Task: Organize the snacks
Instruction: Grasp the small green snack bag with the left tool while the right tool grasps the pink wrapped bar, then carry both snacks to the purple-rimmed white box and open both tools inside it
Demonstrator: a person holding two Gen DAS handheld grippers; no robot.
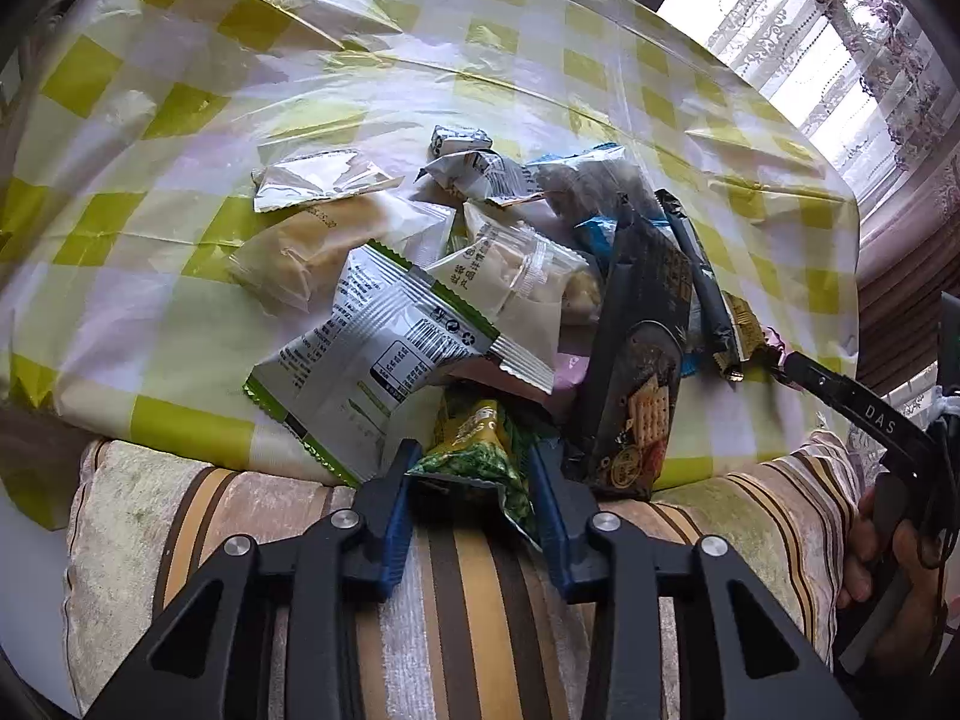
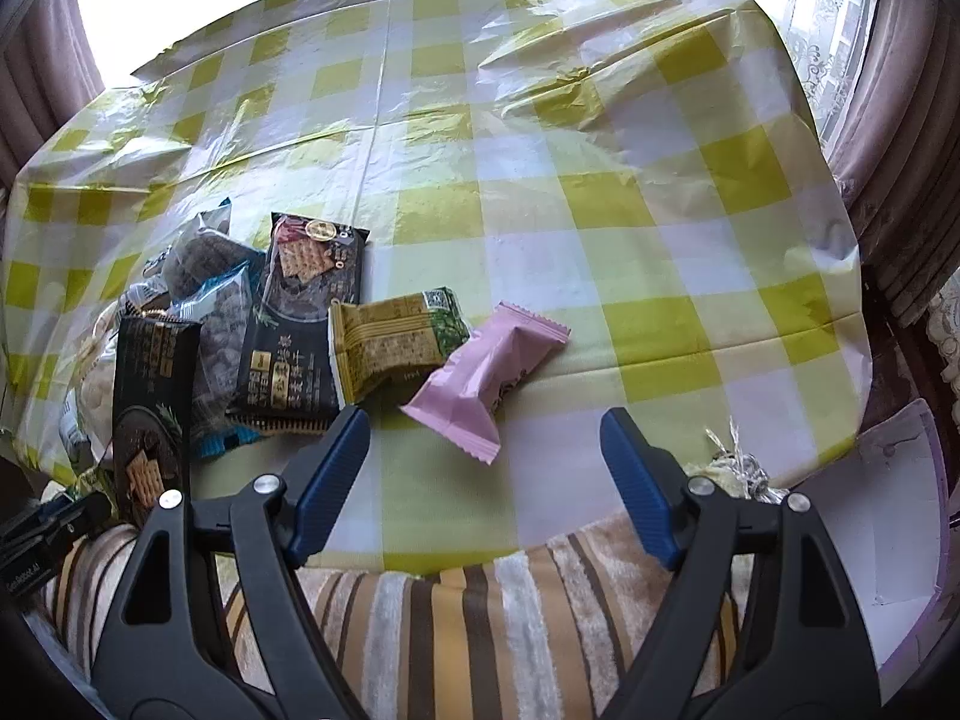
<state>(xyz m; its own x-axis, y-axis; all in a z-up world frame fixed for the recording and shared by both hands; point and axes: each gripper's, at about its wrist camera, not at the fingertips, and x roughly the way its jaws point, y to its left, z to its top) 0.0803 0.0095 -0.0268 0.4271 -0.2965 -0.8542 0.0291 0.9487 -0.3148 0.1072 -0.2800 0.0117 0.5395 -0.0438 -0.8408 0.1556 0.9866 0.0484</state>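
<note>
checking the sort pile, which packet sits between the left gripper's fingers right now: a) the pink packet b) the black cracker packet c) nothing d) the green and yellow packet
d: in the left wrist view the green and yellow packet lies between the blue fingers of the left gripper; the pink packet lies apart on the tablecloth.

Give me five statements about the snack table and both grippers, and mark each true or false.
1. The left gripper has a green snack packet between its fingers. True.
2. The right gripper grips the pink packet. False: its jaws stand open and empty, the packet lying ahead of them.
3. The tablecloth is checked yellow-green and white. True.
4. The pink packet sits buried under the pile. False: it lies apart, at the pile's edge.
5. A black cracker packet lies on the table. True.
</note>
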